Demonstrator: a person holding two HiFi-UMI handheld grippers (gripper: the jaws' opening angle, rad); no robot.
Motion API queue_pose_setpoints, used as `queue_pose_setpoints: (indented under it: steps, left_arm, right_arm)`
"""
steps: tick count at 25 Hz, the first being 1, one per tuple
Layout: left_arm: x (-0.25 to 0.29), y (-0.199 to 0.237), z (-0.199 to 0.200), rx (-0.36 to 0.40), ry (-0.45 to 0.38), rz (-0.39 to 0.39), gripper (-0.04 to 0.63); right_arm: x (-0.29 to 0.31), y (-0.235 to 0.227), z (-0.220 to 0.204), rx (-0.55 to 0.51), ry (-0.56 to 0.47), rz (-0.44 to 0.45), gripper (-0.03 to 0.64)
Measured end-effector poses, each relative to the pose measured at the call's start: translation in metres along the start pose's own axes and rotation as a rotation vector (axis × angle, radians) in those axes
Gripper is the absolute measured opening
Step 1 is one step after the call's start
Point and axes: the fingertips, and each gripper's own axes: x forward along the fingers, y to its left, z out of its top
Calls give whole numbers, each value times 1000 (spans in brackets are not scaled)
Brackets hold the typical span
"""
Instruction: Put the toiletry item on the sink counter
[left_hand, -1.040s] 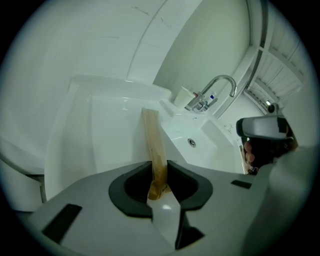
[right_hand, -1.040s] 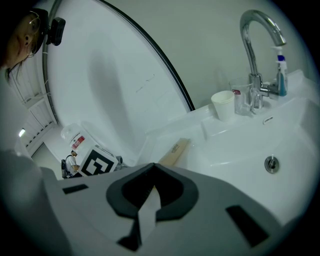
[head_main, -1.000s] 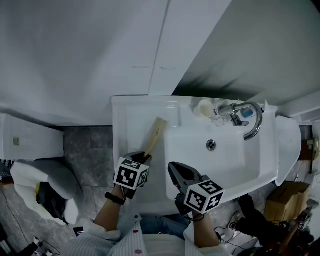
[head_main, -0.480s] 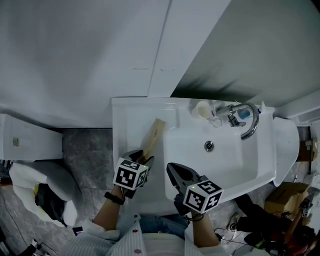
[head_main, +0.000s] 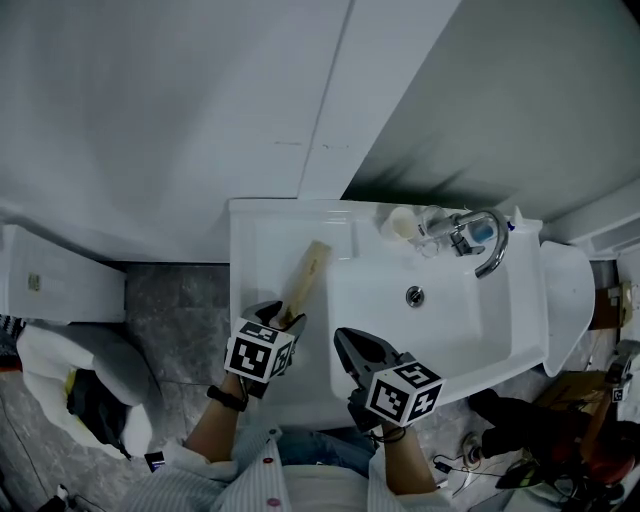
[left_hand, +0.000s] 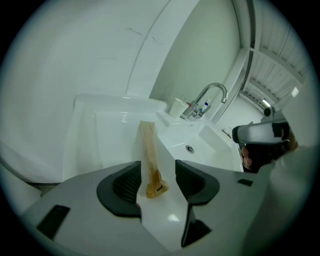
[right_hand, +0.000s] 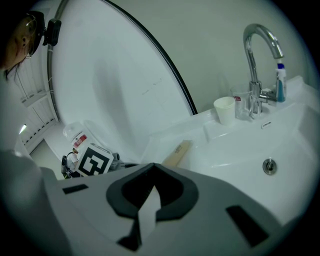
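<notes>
The toiletry item (head_main: 306, 274) is a long tan packet lying flat on the white sink counter (head_main: 256, 245), left of the basin. In the left gripper view the toiletry item (left_hand: 148, 155) has its near end between the jaws. My left gripper (head_main: 284, 316) is opening; the pads stand apart on either side of the packet and do not press on it. My right gripper (head_main: 351, 342) hovers over the front rim of the basin with its jaws shut and nothing in them. From the right gripper view the toiletry item (right_hand: 177, 153) shows beyond the shut right gripper (right_hand: 152, 168).
A chrome faucet (head_main: 488, 242), a paper cup (head_main: 404, 221) and a clear glass (head_main: 432, 234) stand behind the basin (head_main: 440, 320). A white toilet (head_main: 55, 288) is at the left, with a cardboard box and cables on the floor at the lower right.
The left gripper's jaws have spread off the packet's near end. The packet lies still on the counter. The right gripper has hardly moved.
</notes>
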Motion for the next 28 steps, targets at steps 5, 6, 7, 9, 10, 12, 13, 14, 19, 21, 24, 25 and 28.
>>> queue_pose_setpoints:
  steps: [5,6,7,9,10,12,13,14,19,21,24,25,28]
  left_arm:
    - [-15,-1,7,15,-42,9,215]
    - [-19,-2,8,17,-54,9,215]
    - [-22,-4,10,17,-66,6,215]
    - [-31,-9,11,11,-94,-3,215]
    - [-35,-12,12,9,-107,-8,215]
    - [-45,-17,16,8,-137,-15,215]
    - [-51,-20,18,10,-151,-16,215]
    - [-56,-22,20,12,-165,-16,215]
    - [-84,-40,38,4,-247,-62,213]
    - [-97,-48,45,7,-279,-80,199]
    - [-116,-59,55,29,-325,-99,180]
    - [-122,-62,57,39,-339,-105,173]
    - [-139,-74,65,81,-371,-115,149]
  right_arm:
    - [-6,11,1,-27,-22,5,9]
    - [-7,13,0,-33,-28,6,11]
    - [-10,15,0,-38,-34,6,10]
    - [-14,20,0,-50,-51,9,10]
    - [-17,23,1,-56,-61,11,11]
    - [-22,29,3,-68,-80,15,10]
    - [-24,33,3,-73,-89,17,10]
    - [-27,36,4,-77,-97,20,10]
    - [-37,45,5,-94,-130,29,10]
    - [-41,49,8,-96,-149,34,11]
    - [-46,57,12,-109,-180,39,11]
    - [-47,59,13,-118,-190,40,11]
    - [-51,68,21,-148,-215,49,11]
